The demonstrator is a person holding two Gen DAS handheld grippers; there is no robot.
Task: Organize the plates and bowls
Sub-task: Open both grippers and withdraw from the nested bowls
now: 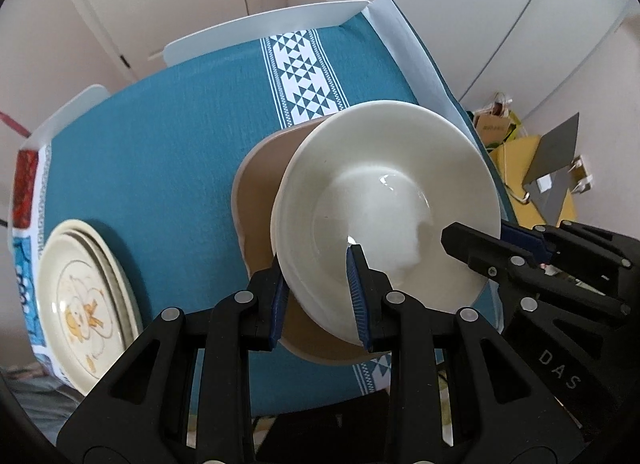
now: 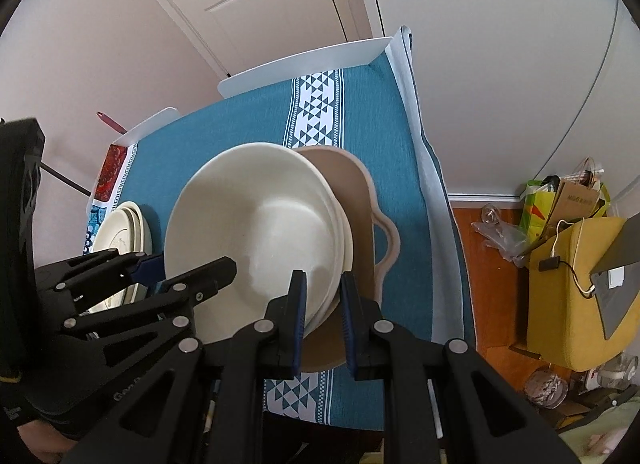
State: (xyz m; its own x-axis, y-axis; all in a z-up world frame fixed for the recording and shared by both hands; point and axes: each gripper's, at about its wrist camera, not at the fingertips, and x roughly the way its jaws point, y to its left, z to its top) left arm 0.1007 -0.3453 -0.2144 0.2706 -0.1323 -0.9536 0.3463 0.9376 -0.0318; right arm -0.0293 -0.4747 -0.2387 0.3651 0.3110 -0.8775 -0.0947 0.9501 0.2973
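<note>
A stack of white bowls (image 1: 380, 168) (image 2: 248, 200) sits low over a tan handled dish (image 1: 256, 200) (image 2: 360, 200); whether they touch I cannot tell. My left gripper (image 1: 318, 284) (image 2: 190, 264) is shut on the stack's near-left rim, one finger inside the top bowl and one outside. My right gripper (image 2: 323, 300) (image 1: 492, 234) is shut on the opposite rim in the same way. A stack of cream plates (image 1: 80, 296) (image 2: 124, 224) with a yellow duck picture lies at the table's left edge, apart from both grippers.
A teal tablecloth (image 1: 160, 144) with a white patterned band covers the table. White chair backs (image 1: 280, 20) stand along the far side. To the right, on the floor, are a yellow seat (image 2: 568, 304) with a laptop, and bags (image 2: 560, 200).
</note>
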